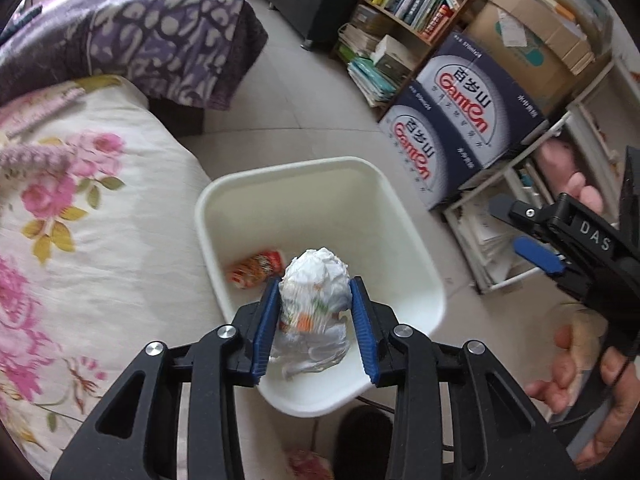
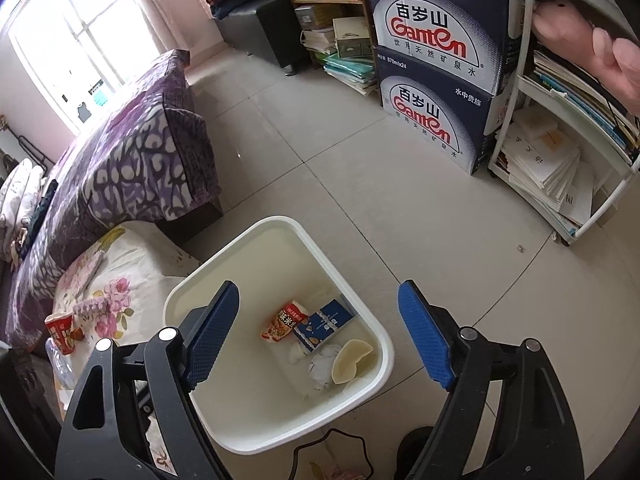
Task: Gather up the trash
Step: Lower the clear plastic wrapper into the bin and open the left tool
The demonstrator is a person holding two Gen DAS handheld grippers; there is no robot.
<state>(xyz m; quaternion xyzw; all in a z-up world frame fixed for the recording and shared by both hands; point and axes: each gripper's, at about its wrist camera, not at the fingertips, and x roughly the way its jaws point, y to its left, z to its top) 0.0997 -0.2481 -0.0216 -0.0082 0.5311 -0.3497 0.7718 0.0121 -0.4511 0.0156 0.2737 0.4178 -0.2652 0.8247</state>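
A white bin [image 1: 320,164] stands on the tiled floor beside the bed. My left gripper [image 1: 316,285] hangs over it, its blue pads [image 1: 268,320] shut on a crumpled white wad of plastic and paper [image 1: 314,268]. A red snack packet [image 1: 256,268] lies at the bottom of the bin. In the right wrist view the bin [image 2: 280,222] holds the red packet [image 2: 285,320], a blue carton [image 2: 326,324], a cream shell-like cup [image 2: 352,360] and white scraps. My right gripper [image 2: 318,288] stands open above the bin with nothing between its fingers; it also shows as my right gripper [image 1: 516,232] at the right edge.
A bed with a floral sheet [image 1: 80,220] and a purple blanket [image 1: 160,40] lies left of the bin. Two stacked Ganten boxes [image 2: 432,88], a bookshelf [image 1: 412,0] and a white rack of papers [image 2: 560,168] line the far side. A red cup [image 2: 60,332] stands on the bed.
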